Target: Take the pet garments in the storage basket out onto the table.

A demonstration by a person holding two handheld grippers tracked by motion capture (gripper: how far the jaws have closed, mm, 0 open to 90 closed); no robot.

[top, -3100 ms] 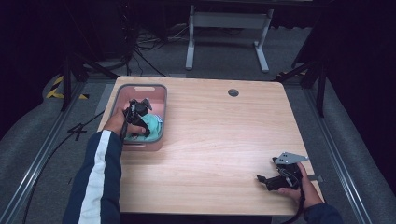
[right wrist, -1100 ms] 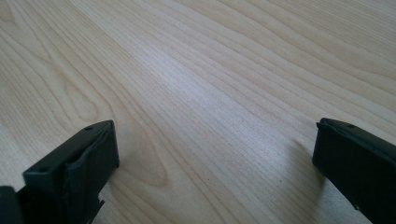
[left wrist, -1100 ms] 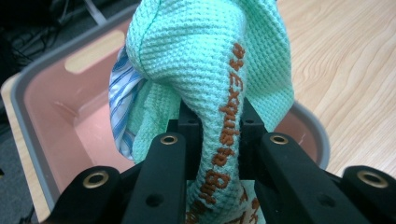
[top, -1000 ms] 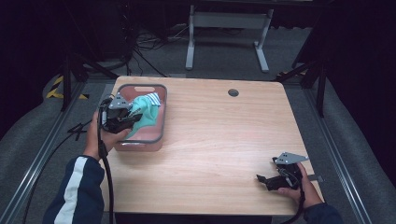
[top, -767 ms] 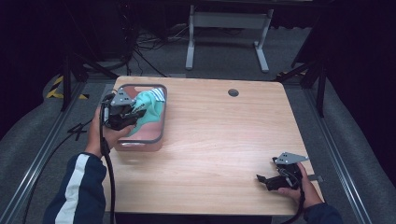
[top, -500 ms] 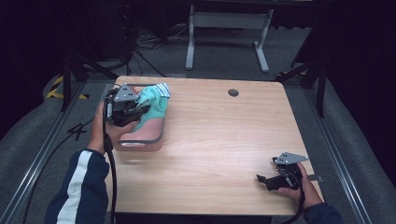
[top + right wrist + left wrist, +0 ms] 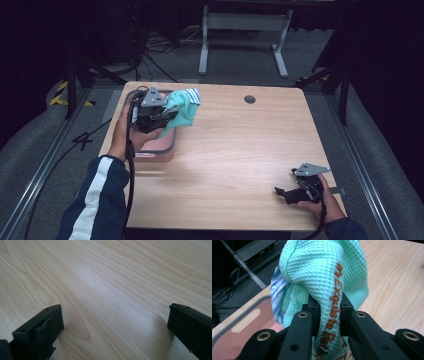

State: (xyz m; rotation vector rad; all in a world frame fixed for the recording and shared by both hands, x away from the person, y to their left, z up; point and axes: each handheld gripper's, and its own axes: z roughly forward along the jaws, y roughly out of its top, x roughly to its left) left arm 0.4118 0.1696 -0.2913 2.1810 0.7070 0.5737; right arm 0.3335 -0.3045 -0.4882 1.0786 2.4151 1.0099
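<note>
A mint-green waffle cloth (image 7: 181, 111) with brown lettering and a blue-striped edge hangs in my left gripper (image 7: 167, 117), above the right rim of a pink bin (image 7: 156, 145). In the left gripper view the jaws are shut on a fold of the cloth (image 7: 322, 277), with the pink bin (image 7: 239, 330) below at the left. My right gripper (image 7: 281, 192) rests on the table (image 7: 240, 145) near the front right corner. Its jaws stand open over bare wood (image 7: 112, 290) in the right gripper view.
The pink bin with a grey rim sits at the table's left side. A round cable hole (image 7: 249, 99) lies near the far edge. A metal stand (image 7: 245, 30) and cables are on the floor beyond the table.
My left gripper has lifted the cloth out of the bin and carried it up and to the right. The right gripper has stayed still.
</note>
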